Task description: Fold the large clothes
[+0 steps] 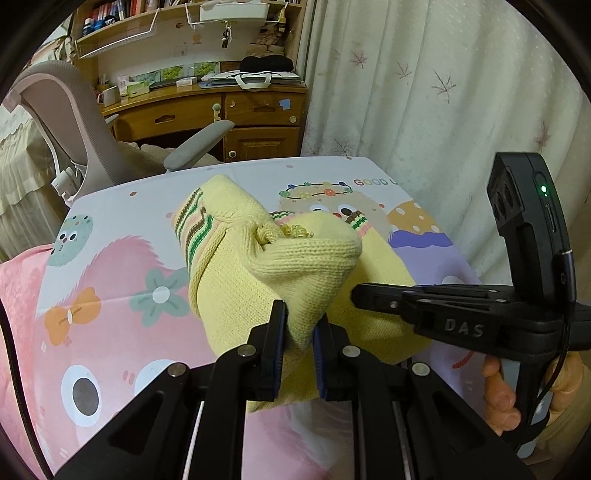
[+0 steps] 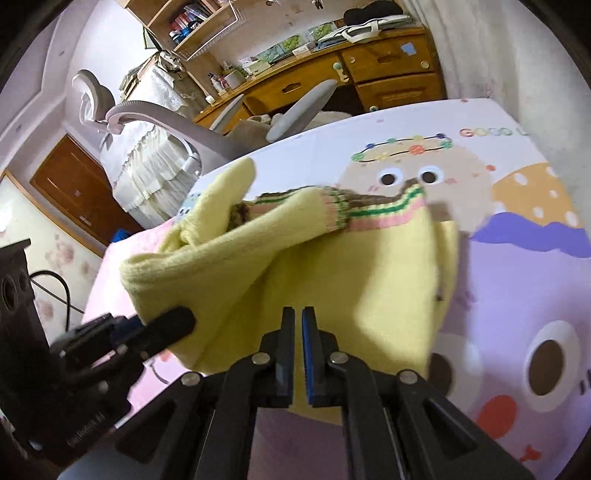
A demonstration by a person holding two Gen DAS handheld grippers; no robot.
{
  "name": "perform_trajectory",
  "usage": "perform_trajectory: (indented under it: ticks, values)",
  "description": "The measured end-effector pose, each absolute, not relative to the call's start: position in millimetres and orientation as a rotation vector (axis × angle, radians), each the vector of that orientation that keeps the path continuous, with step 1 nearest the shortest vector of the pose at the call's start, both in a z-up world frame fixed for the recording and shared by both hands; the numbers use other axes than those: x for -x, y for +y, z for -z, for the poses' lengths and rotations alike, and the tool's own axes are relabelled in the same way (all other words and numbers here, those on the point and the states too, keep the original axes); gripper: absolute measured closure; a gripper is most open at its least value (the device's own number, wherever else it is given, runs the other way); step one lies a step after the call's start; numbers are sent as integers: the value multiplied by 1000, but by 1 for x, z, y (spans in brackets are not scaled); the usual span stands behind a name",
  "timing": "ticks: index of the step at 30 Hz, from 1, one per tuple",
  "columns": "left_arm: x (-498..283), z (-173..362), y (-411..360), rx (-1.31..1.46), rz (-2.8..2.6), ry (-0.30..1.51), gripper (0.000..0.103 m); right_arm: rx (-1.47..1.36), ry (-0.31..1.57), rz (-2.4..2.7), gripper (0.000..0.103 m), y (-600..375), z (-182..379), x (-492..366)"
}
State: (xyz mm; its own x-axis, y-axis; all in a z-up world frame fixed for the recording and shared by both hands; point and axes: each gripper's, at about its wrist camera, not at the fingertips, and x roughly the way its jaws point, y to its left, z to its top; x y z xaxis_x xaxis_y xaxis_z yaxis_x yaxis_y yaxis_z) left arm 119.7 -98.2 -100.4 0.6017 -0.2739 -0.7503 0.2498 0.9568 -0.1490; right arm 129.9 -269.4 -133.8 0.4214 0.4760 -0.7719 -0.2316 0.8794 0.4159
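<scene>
The yellow knit sweater lay bunched on the cartoon-printed mat that covered the work surface, its striped green, brown and pink ribbing turned up toward the far side. The left gripper was clenched on a thick fold of the sweater, the knit pinched between its two blue-padded fingers and bulging above them. In the right wrist view the right gripper had its jaws drawn nearly together with only a thin slit between the pads; the yellow knit lay directly in front of and under the tips, but whether any fabric was caught in that slit could not be told. The same gripper appeared from the side in the left wrist view, its fingers lying across the sweater's right part, with the person's hand wrapped round its handle. In the right wrist view the striped hem ran across the top of the pile, somewhat blurred, and the left gripper showed at the lower left against the sweater's edge. Beyond the mat stood a pale office chair and a wooden desk with drawers. Above the desk a white wire basket hung from a shelf that held a row of books; the basket's contents were too small to make out. A white tote bag lay on the desk top.
</scene>
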Motion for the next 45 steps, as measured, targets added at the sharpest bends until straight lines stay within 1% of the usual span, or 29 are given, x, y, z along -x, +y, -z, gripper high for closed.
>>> perform_trajectory:
  ticks: [4, 10, 13, 19, 26, 31, 35, 36, 39, 41, 43, 45]
  values:
    - [-119, 102, -96, 36, 309, 876, 91, -252, 1054, -446, 98, -262, 135, -130]
    - [-116, 105, -95, 51, 313, 873, 91, -403, 1093, -403, 98, -285, 131, -140]
    - [-115, 107, -95, 59, 318, 874, 91, -400, 1107, -390, 98, -287, 130, -143]
    - [-111, 113, -99, 27, 338, 890, 91, -416, 1175, -380, 98, -279, 147, -160]
    - [-105, 118, -109, -25, 370, 897, 91, -455, 1124, -371, 98, -283, 135, -172]
    - [-102, 127, -119, -73, 378, 901, 91, -475, 1130, -368, 98, -289, 131, -171]
    - [-103, 132, -121, -81, 380, 908, 91, -556, 1134, -401, 98, -298, 133, -169]
    - [-103, 133, -122, -83, 381, 909, 91, -571, 1142, -409, 97, -299, 135, -169]
    - [-102, 135, -124, -95, 381, 908, 91, -611, 1169, -419, 83, -300, 142, -171]
    - [-102, 135, -125, -101, 379, 906, 91, -617, 1193, -409, 78, -299, 146, -172]
    - [-103, 135, -125, -99, 379, 906, 91, -645, 1205, -412, 77, -300, 149, -172]
    - [-104, 135, -124, -96, 380, 907, 91, -684, 1216, -404, 72, -302, 153, -172]
